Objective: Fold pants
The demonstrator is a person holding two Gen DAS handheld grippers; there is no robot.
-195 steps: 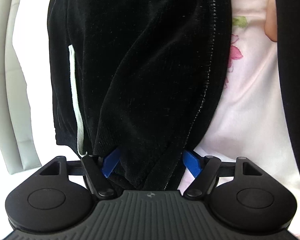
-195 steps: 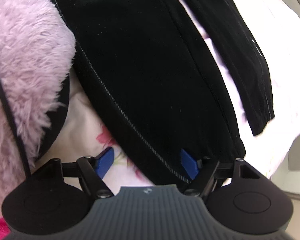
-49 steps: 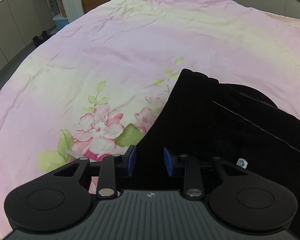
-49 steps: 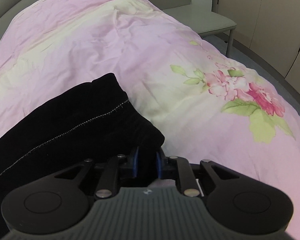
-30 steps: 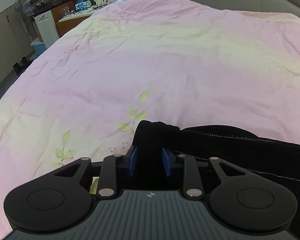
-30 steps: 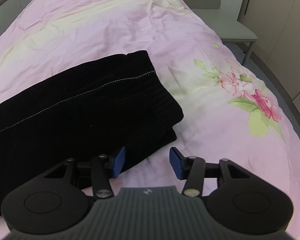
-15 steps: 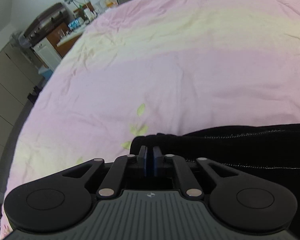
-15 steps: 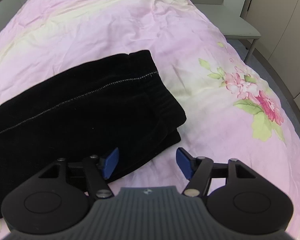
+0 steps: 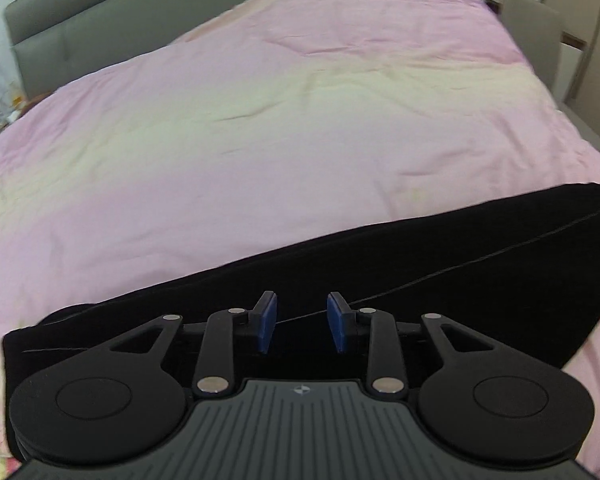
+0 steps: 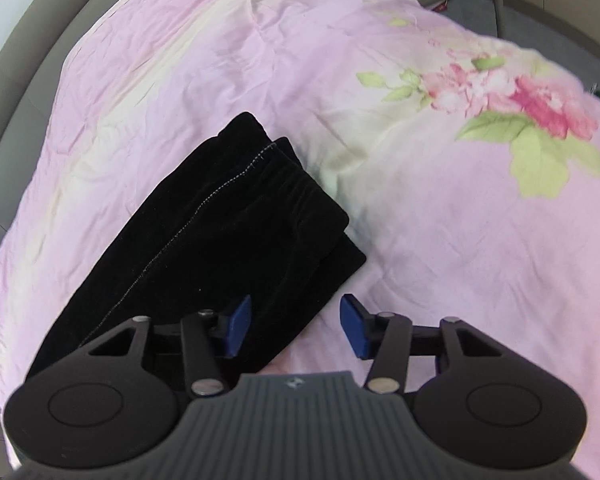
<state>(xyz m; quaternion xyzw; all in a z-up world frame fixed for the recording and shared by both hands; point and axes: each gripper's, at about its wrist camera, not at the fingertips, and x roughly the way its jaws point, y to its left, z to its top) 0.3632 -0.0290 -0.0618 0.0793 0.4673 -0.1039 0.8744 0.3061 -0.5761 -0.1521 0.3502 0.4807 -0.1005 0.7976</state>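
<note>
Black pants (image 10: 228,240) — lying folded lengthwise as a long dark band on the bed's pink floral quilt (image 10: 420,208), a pale stitched seam running along them. Left hand-held gripper (image 9: 302,322): poised over the middle of the band, jaws just parting, blue pads clear of the cloth and nothing held between them. Right hand-held gripper (image 10: 296,326): at the stacked end of the pants (its left pad over the fabric, its right over the quilt) — jaws apart though just narrowing, gripping nothing.

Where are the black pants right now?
The black pants lie folded lengthwise on the pink floral bedspread, low and left in the right wrist view, just ahead of the open right gripper.
</note>
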